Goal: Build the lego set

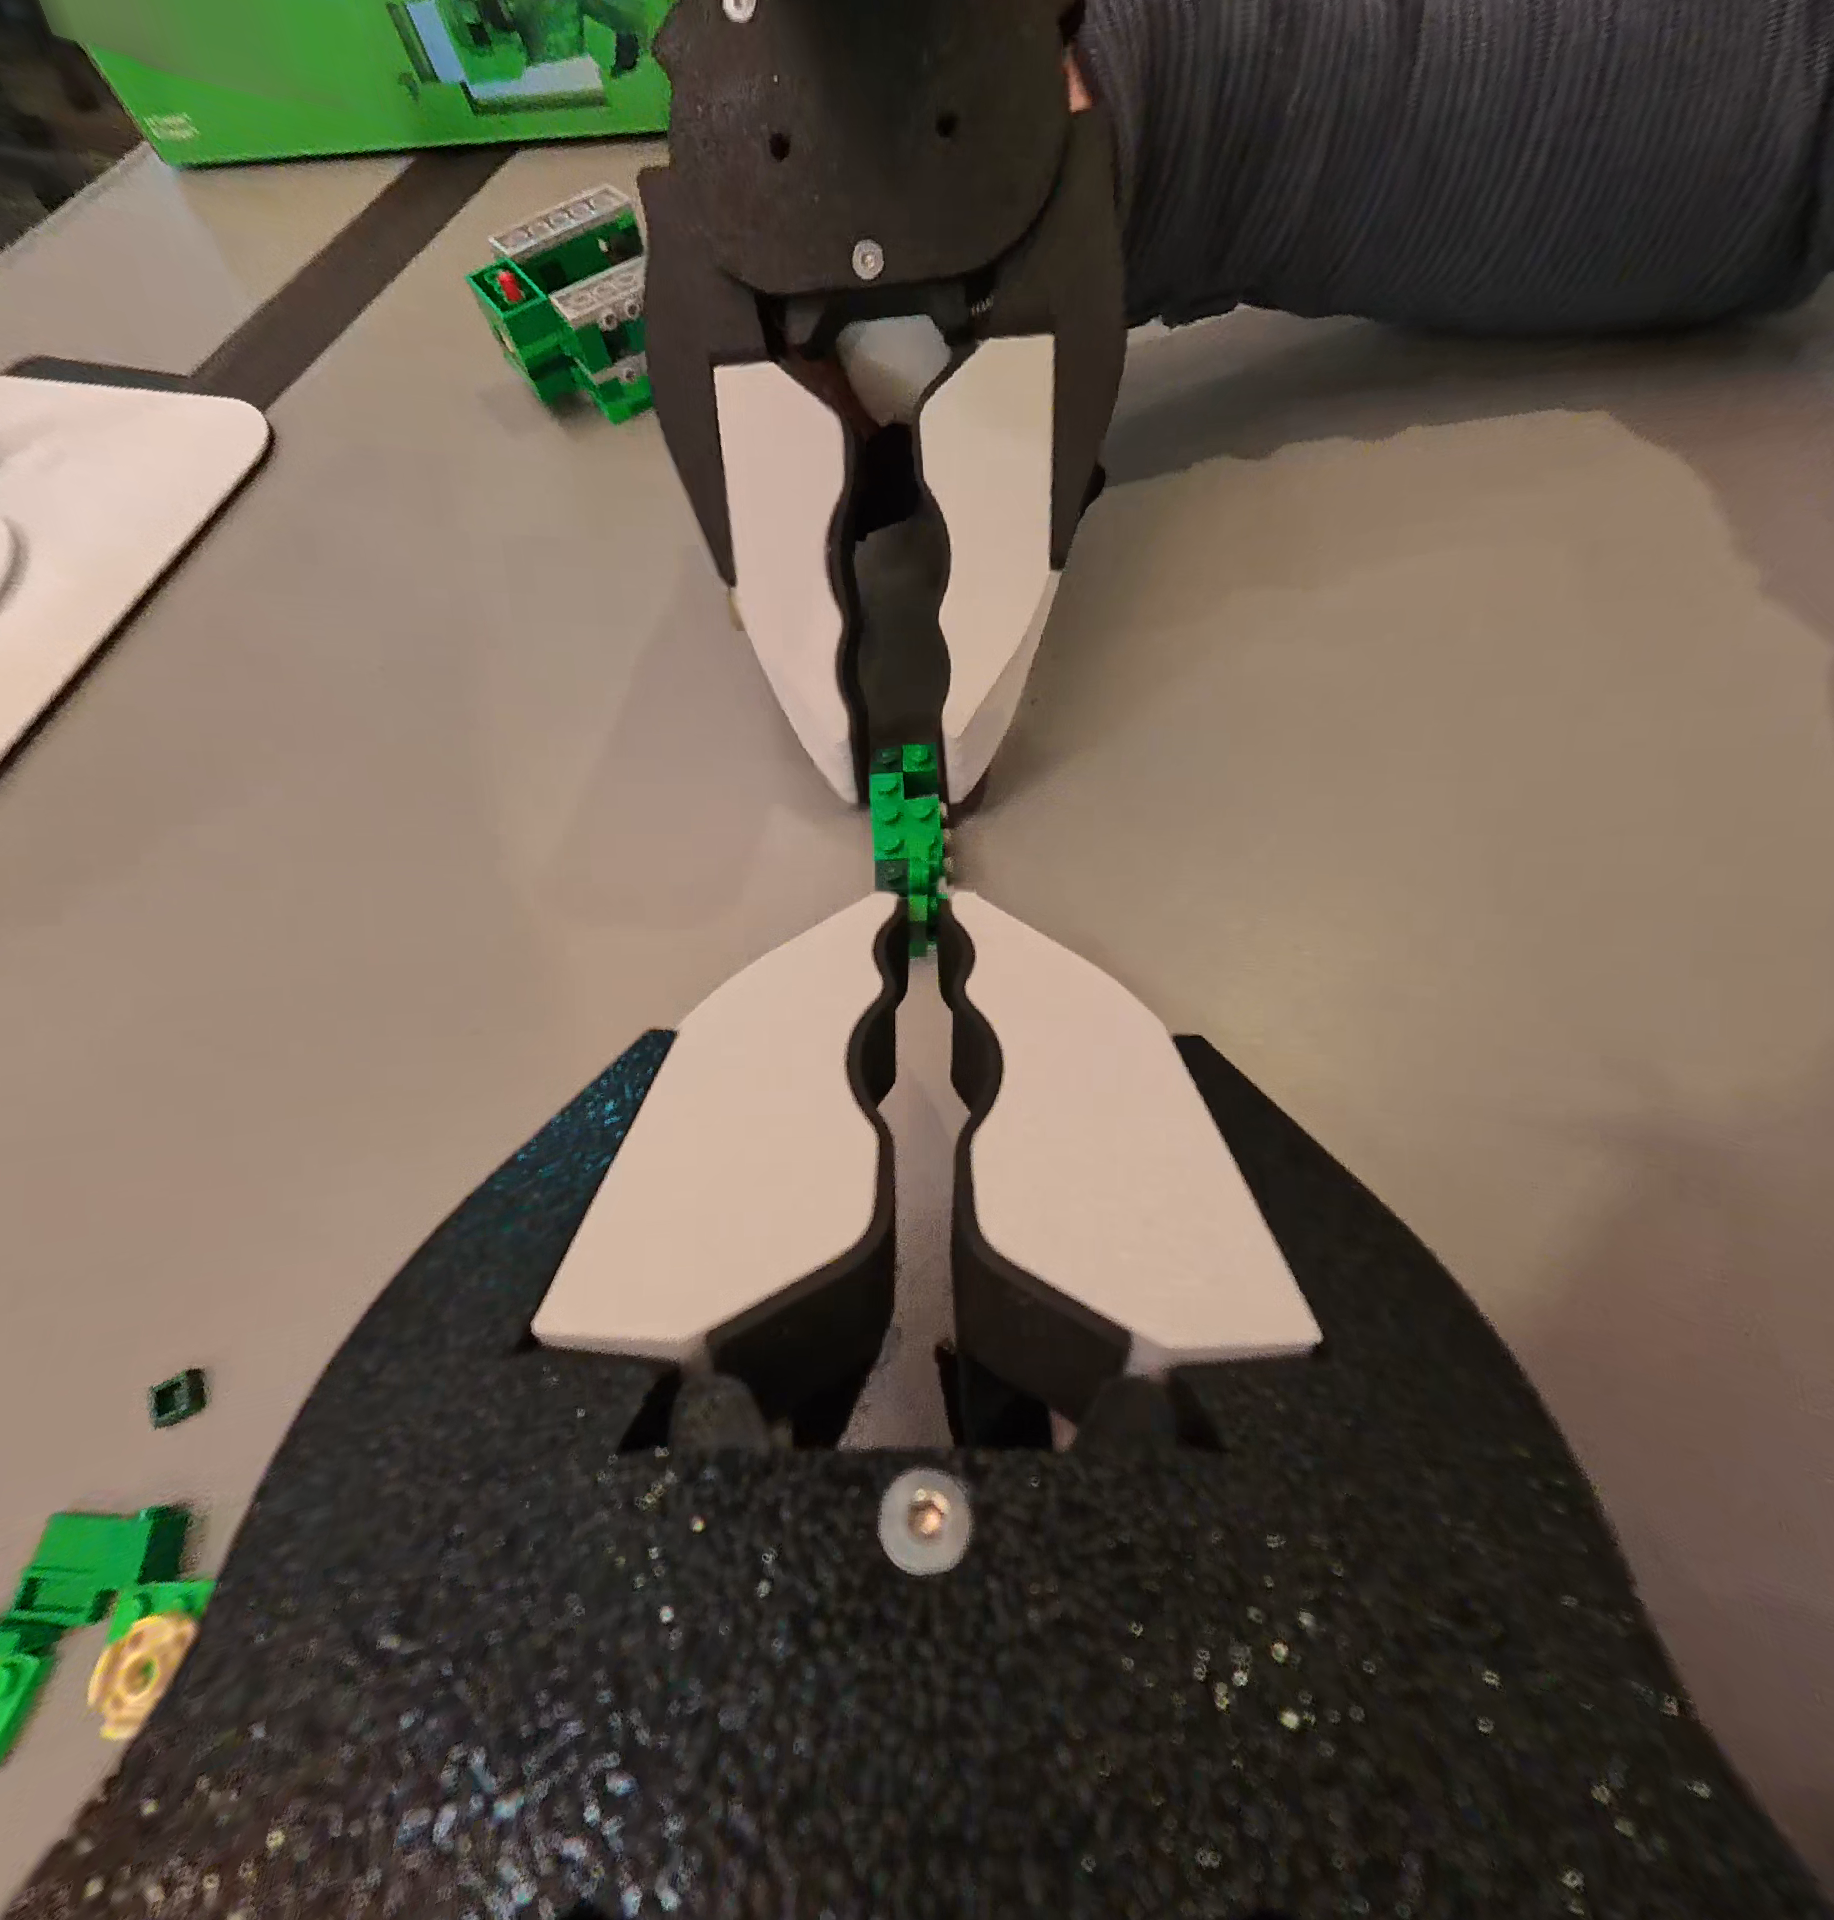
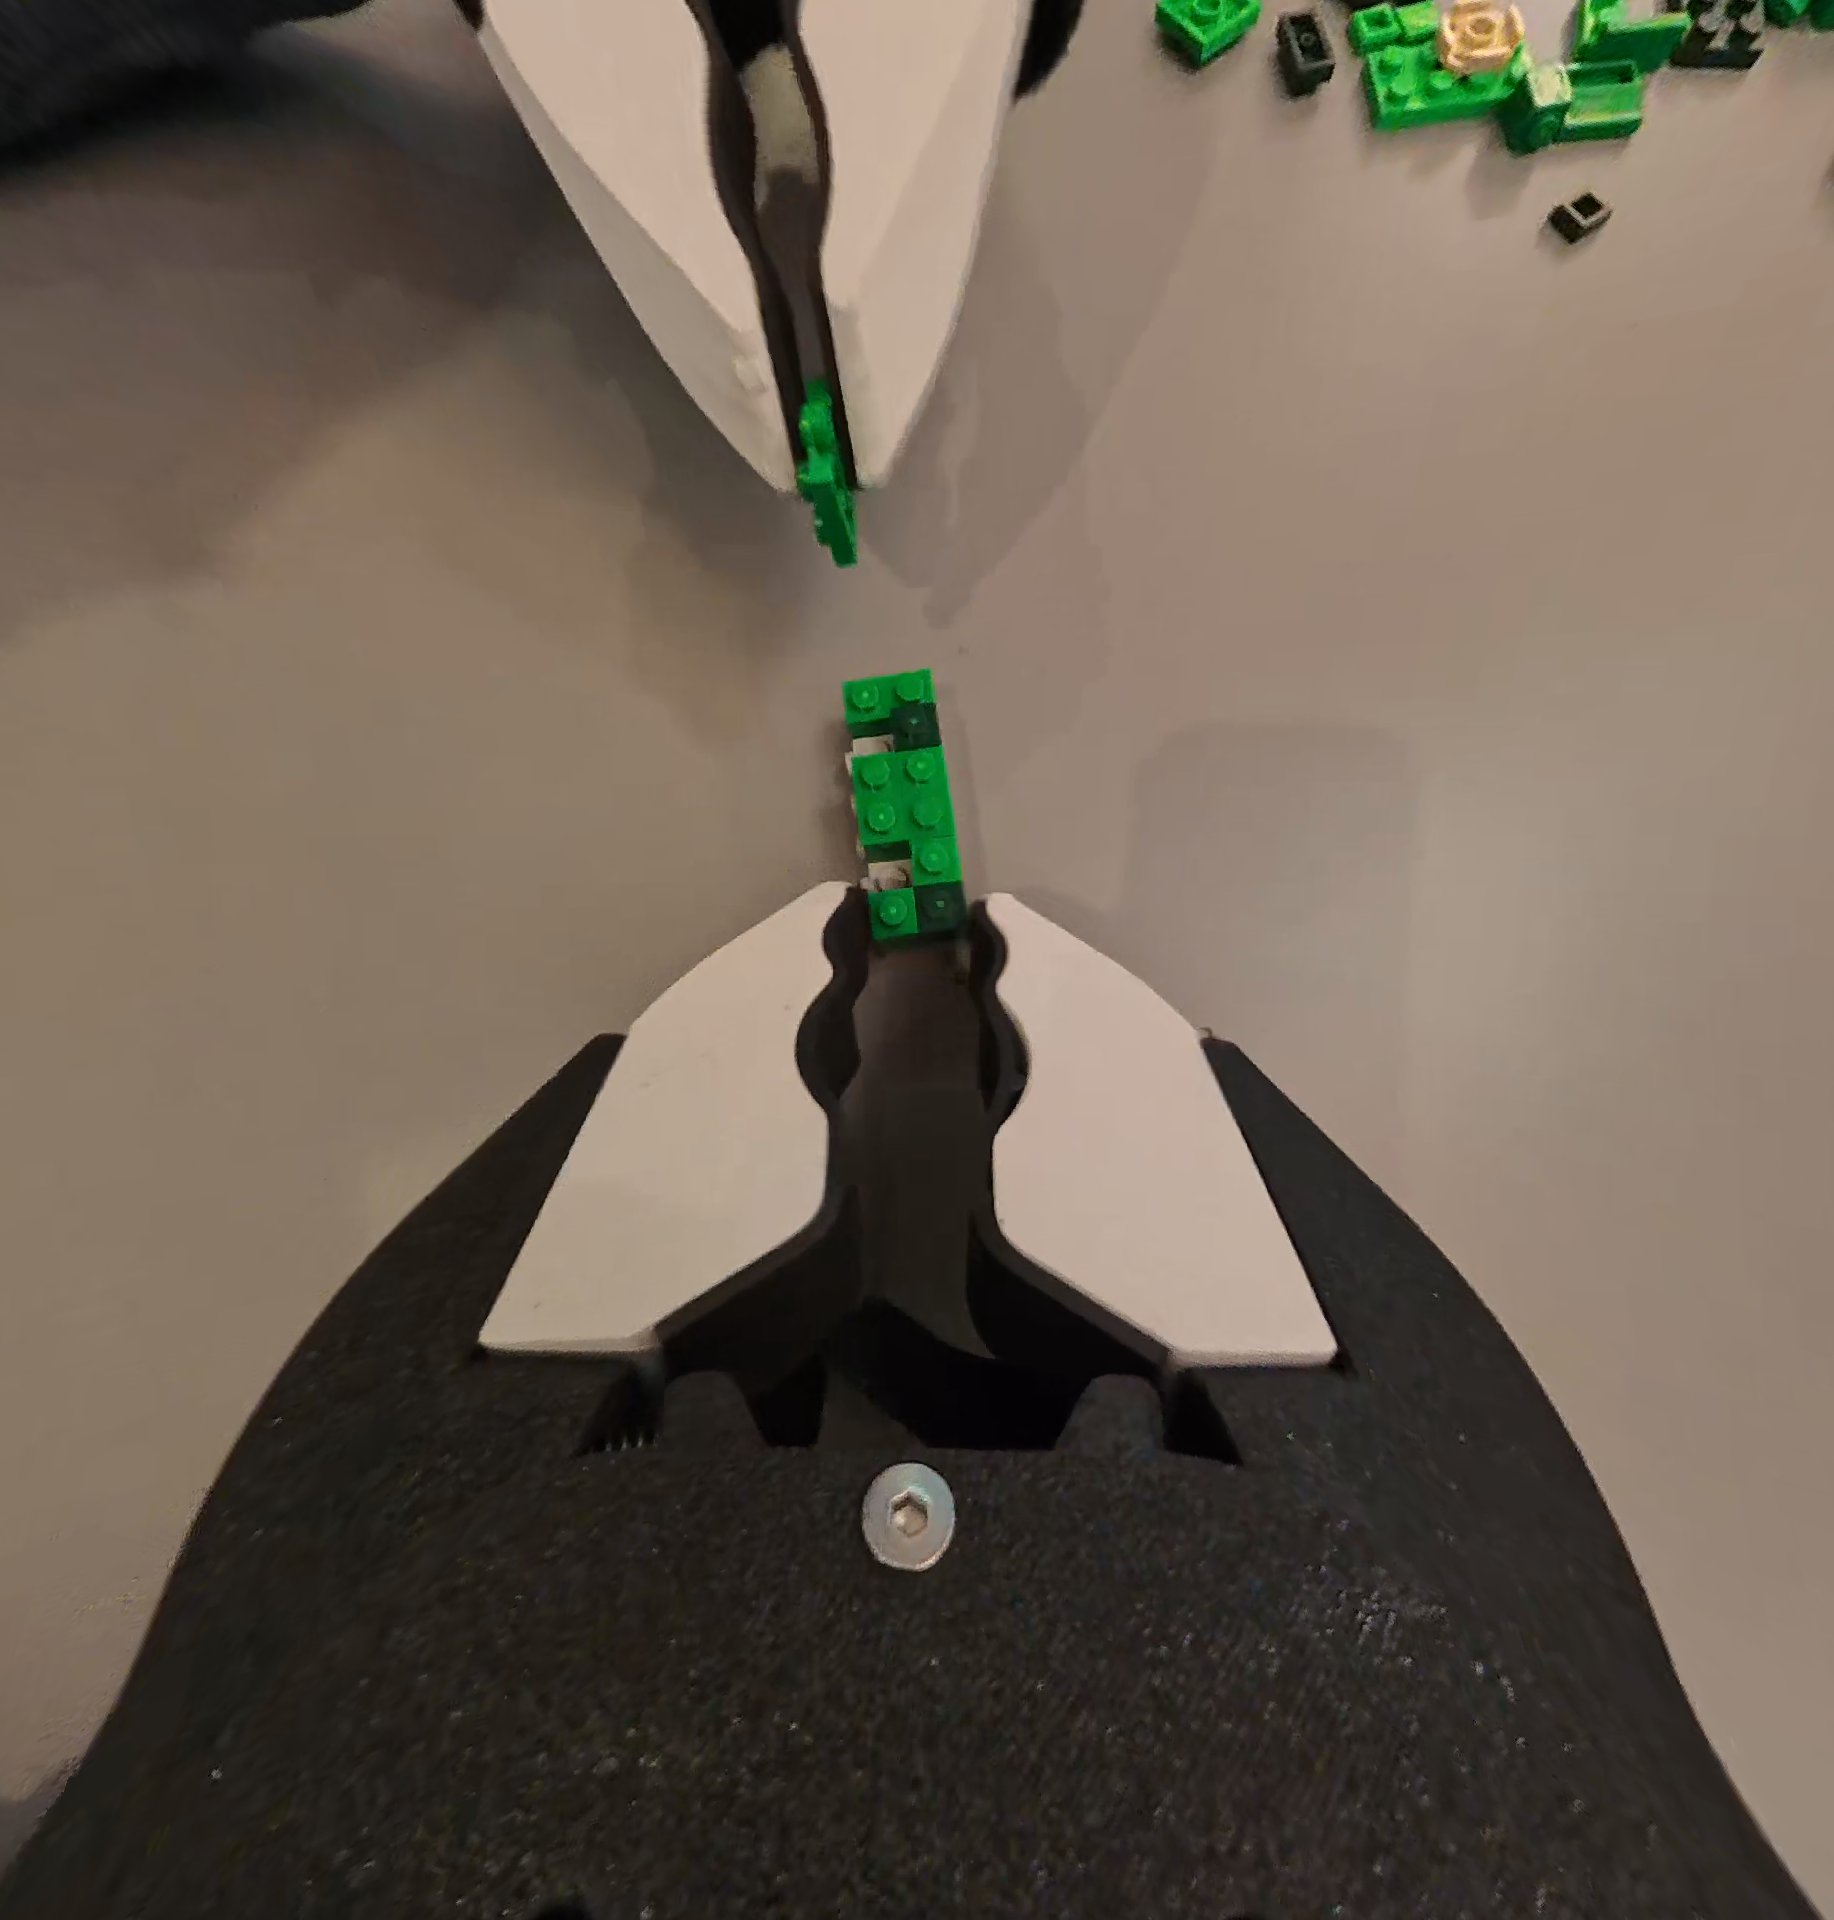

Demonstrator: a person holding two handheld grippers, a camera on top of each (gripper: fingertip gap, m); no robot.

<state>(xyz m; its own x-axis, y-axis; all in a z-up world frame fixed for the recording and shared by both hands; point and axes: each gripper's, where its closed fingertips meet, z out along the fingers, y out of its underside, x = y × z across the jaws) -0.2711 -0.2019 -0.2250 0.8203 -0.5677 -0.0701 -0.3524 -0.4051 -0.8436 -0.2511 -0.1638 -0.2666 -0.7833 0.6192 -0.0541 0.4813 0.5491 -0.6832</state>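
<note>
My right gripper [image 2: 918, 914] is shut on one end of a narrow green studded strip [image 2: 902, 800] with dark green and white bits, held above the grey table. My left gripper [image 1: 918, 920] is shut on a small green plate [image 1: 921, 930], seen edge-on. In the right wrist view the left gripper [image 2: 825, 483] holds that plate [image 2: 828, 499] tip to tip with the strip, a short gap apart. In the left wrist view the right gripper [image 1: 902, 774] and the strip [image 1: 908, 826] face me, and the plate overlaps the strip's near end.
A partly built green and grey model [image 1: 565, 312] stands behind, near a green box [image 1: 321, 94]. A white tray [image 1: 61, 540] lies at the left. Loose green pieces [image 1: 82, 1600], a tan round piece [image 1: 139, 1673] and a small dark piece [image 1: 177, 1397] lie nearby. A sleeve [image 1: 1464, 156] rests on the table. The left gripper's tips are roughly 7 cm from the right gripper's.
</note>
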